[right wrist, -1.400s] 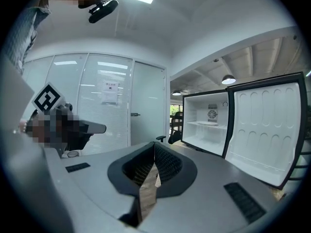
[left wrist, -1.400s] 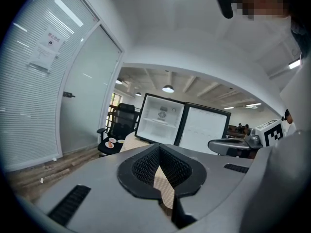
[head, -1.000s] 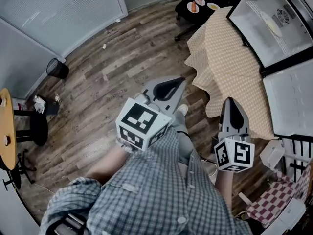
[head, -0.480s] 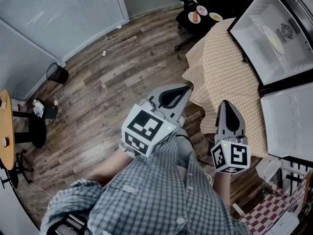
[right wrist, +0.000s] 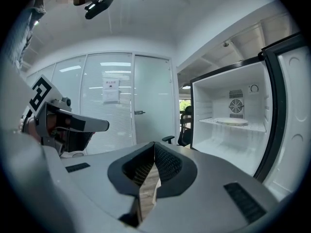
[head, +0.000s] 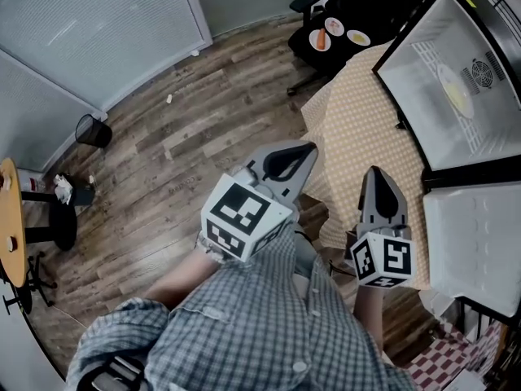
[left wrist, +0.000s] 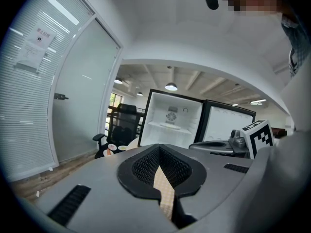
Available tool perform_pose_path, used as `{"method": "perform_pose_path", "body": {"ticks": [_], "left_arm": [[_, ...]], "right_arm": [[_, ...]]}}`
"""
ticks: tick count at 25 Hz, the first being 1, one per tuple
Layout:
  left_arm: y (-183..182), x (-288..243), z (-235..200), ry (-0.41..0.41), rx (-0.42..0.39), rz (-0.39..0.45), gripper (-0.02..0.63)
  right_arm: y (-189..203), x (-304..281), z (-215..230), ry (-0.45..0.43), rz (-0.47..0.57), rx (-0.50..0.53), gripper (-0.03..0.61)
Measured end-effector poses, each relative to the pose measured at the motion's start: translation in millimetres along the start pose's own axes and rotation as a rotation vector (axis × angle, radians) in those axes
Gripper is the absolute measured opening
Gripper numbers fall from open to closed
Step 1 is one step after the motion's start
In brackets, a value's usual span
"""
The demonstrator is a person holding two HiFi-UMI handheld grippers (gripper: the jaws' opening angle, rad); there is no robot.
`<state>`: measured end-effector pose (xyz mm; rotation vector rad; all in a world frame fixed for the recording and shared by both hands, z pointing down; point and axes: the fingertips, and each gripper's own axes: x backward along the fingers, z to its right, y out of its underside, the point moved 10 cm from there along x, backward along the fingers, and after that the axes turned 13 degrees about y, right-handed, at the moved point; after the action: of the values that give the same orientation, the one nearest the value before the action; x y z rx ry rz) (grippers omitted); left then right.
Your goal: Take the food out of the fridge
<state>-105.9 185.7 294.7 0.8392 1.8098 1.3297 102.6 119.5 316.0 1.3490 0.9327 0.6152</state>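
Left gripper (head: 308,148) and right gripper (head: 373,173) were both clenched, tips together, empty, near the body. Food was well apart, far right: pale flat plate (head: 456,96) on the white wire shelf (head: 426,54) of the open black-framed fridge (head: 404,122). Probably light, rigid, slippery; pinch the near rim, keep it level.

Cut off at 3 o'clock of the head view: the fridge (head: 423,112) and its door (head: 480,235). Too small to tell, at 1 o'clock: the food on the plates (head: 356,36) on the chair (head: 303,1); likewise whatever lies on the shelf plate (head: 454,96). Clipped at 9 o'clock: a round wooden table (head: 6,218). Unreadable: the notice (left wrist: 36,40).
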Motion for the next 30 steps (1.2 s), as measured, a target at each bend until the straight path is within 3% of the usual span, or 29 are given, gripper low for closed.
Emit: {"method": "perform_pose_path", "body": {"ticks": [9,20,26,30], "left_arm": [[-30,-64,-28,0.051,0.003,0.017,0.006],[-44,-120,-26,0.174,0.0,-0.002,0.006],[-53,-151,-23,0.248,-0.026,-0.026,0.006],[-59,-171,-30,0.298,-0.048,-0.052,0.006]], "right_arm": [[-23,-45,42,0.047,0.01,0.009,0.011],[-22,-39,84,0.179,0.014,-0.023,0.01],[-20,-30,96,0.284,0.006,0.124,0.011],[-18,-34,99,0.327,-0.013,0.116,0.011]]}}
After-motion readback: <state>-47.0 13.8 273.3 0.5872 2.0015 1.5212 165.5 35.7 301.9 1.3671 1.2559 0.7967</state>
